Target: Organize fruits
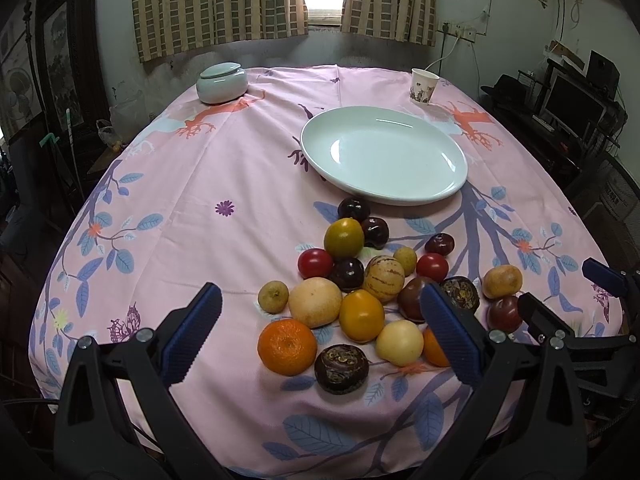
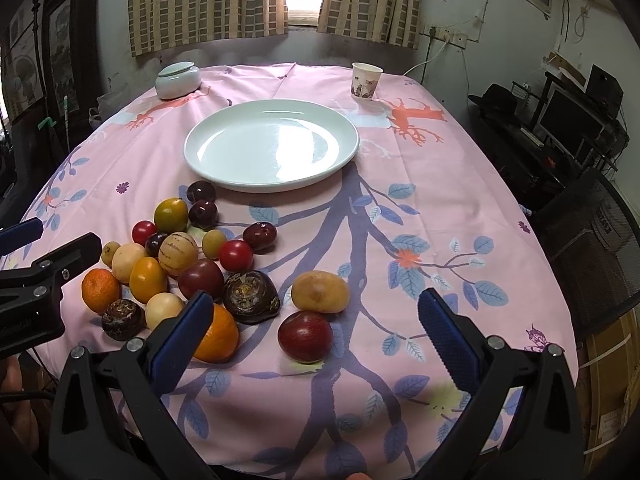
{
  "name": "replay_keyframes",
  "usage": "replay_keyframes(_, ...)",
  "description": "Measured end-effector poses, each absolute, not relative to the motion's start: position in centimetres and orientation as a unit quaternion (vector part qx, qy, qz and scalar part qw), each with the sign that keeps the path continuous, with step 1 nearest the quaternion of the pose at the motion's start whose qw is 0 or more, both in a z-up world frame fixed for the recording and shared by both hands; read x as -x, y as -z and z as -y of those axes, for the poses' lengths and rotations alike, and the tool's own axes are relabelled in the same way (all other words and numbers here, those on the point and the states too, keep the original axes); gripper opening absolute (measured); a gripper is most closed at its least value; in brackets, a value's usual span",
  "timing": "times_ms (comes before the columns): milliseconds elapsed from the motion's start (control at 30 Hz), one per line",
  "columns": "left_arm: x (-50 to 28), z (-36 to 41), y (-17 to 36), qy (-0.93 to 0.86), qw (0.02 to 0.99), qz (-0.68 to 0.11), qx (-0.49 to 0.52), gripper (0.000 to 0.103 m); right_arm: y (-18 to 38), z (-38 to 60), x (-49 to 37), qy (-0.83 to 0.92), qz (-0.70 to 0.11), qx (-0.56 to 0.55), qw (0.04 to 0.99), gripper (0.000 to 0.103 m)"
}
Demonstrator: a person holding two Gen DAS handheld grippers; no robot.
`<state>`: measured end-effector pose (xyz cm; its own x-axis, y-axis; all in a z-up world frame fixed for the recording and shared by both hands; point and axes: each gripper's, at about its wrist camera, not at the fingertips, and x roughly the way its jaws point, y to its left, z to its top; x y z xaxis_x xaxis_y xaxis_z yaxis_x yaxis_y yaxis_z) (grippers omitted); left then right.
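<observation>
Claws (image 1: 320,328) (image 2: 316,332) gape above fruits (image 2: 180,256).

Both cams sit low at the near edge of the desk (image 1: 240,168), looking across it toward the curtained window. Left wrist view is close behind the fruit pile (image 1: 360,280); right sits further right. Both catch the plate (image 2: 272,144).

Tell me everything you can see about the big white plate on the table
The plate is a wide, round, shallow dish, glossy white like glazed ceramic, with a low raised rim. It lies flat and upright on the pink printed tablecloth, near the middle, beyond the pile of fruit. Nothing is in it; window light reflects off its surface. The nearest dark plum sits close to its near edge, apparently not touching. Neither gripper is near it.
</observation>
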<state>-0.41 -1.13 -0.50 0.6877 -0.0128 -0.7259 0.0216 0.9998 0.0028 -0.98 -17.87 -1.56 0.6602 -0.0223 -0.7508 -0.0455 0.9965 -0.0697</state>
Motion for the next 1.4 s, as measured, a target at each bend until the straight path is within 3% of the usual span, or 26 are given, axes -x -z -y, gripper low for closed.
replay_keyframes(833, 0.6, -1.9, 1.6, -0.006, 0.914, -0.406, 0.014, 0.101, 4.4, 22.6, 1.8, -0.068, -0.467, -0.092, 0.877, 0.102)
replay_keyframes(1133, 0.8, -3.2, 4.3, 0.024, 0.891, -0.451, 0.038, 0.101, 6.3, 21.8, 0.6, -0.053, -0.457, -0.041, 0.887, 0.101)
replay_keyframes(1167, 0.8, -3.4, 4.6, 0.021, 0.889, -0.456, 0.040, 0.101, 6.8, 21.4, 0.2, -0.057, -0.464, -0.032, 0.883, 0.098)
replay_keyframes(1233, 0.8, -4.0, 5.1, 0.016, 0.885, -0.463, 0.047, 0.101, 8.3, 20.9, -0.8, -0.069, -0.492, -0.030, 0.867, 0.080)
replay_keyframes(1400, 0.9, -5.6, 5.7, -0.017, 0.882, -0.469, 0.052, 0.101, 9.1, 21.2, -0.3, -0.075, -0.467, -0.029, 0.881, 0.068)
